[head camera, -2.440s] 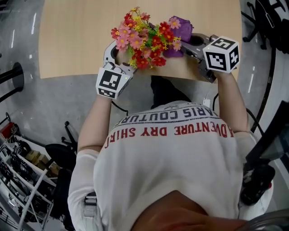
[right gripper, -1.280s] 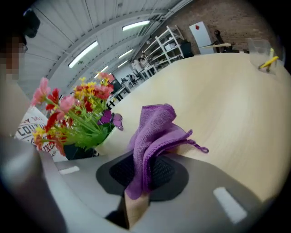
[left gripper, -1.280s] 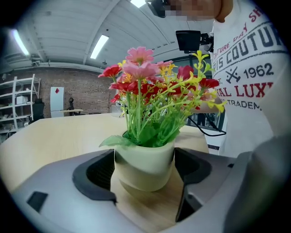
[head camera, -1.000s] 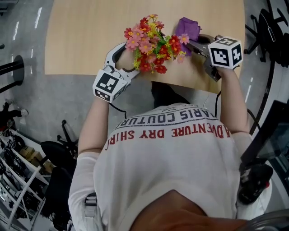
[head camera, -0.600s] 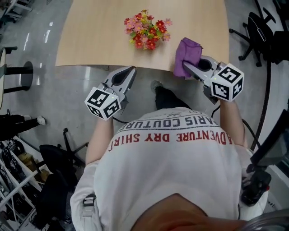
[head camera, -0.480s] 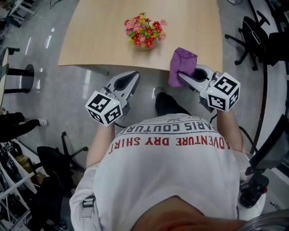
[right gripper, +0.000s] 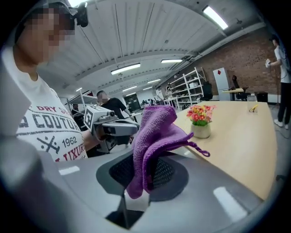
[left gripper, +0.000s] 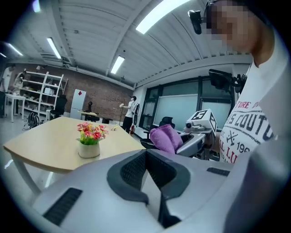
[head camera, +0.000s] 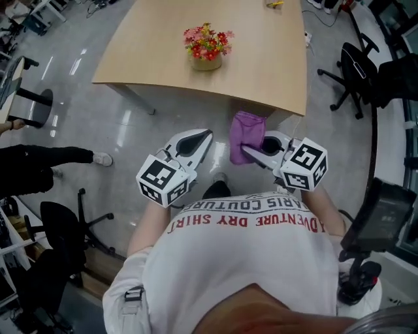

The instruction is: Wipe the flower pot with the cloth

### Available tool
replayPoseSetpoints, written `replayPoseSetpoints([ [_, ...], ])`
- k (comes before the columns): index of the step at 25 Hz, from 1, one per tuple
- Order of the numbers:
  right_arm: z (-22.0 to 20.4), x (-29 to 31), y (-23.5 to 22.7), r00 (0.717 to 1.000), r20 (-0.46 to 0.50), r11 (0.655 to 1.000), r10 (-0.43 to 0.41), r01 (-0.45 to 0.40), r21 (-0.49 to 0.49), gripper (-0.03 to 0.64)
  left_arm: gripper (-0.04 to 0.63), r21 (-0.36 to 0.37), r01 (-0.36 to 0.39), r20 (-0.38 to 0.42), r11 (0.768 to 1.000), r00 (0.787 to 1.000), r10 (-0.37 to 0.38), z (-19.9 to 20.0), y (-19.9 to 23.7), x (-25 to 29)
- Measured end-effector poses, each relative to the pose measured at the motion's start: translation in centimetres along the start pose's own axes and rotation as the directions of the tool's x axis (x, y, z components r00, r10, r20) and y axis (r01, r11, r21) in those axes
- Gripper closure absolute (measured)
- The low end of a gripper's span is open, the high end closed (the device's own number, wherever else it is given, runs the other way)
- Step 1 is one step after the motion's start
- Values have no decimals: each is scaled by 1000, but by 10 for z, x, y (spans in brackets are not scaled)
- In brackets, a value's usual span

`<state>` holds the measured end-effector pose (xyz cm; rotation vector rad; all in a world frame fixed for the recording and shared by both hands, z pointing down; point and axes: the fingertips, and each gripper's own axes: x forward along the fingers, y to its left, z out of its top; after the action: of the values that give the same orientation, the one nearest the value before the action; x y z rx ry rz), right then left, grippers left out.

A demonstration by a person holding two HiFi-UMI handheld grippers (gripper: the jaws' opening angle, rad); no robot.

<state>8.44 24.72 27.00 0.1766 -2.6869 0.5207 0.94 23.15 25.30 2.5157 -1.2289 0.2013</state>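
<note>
A pale flower pot (head camera: 206, 63) with red, pink and yellow flowers (head camera: 208, 40) stands upright on the wooden table (head camera: 150, 59), well away from both grippers. My left gripper (head camera: 207, 134) hovers over the floor in front of the table, shut and empty. My right gripper (head camera: 245, 149) is beside it, shut on a purple cloth (head camera: 247, 135) that hangs folded from its jaws. The left gripper view shows the pot (left gripper: 89, 149) far off on the table and the cloth (left gripper: 164, 138) to the right. In the right gripper view the cloth (right gripper: 154, 136) drapes over the jaws, with the pot (right gripper: 200, 130) beyond.
Black office chairs (head camera: 356, 72) stand right of the table, and another chair (head camera: 62, 228) at lower left. A person's dark sleeve (head camera: 46, 163) reaches in from the left. A small yellow item (head camera: 274, 4) lies at the table's far end. A black stand-mounted device (head camera: 382, 218) is at right.
Both grippers have drawn back from the table and risen. The left gripper has let go of the pot and shut. The pot stays on the table; the cloth stays in the right gripper.
</note>
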Motion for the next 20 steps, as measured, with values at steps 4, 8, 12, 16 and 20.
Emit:
replayPoseSetpoints([
  [4, -50, -41, 48, 1000, -26, 1000, 10, -10, -29, 568, 594, -5, -63, 13, 998, 998, 63, -25, -67, -22],
  [8, -77, -88, 107, 1000, 9, 998, 11, -10, -54, 568, 594, -15, -97, 35, 995, 995, 98, -38, -149, -53],
  [12, -83, -117, 173, 999, 35, 997, 5, -2, -71, 565, 594, 16, -100, 46, 995, 994, 99, -36, -217, -98],
  [16, -116, -186, 205, 998, 69, 994, 8, -1, -105, 561, 594, 81, -136, 58, 987, 990, 131, -44, -310, -97],
  [20, -142, -231, 239, 996, 81, 990, 47, -35, -138, 563, 594, 107, -162, 69, 981, 986, 155, -53, -376, -102],
])
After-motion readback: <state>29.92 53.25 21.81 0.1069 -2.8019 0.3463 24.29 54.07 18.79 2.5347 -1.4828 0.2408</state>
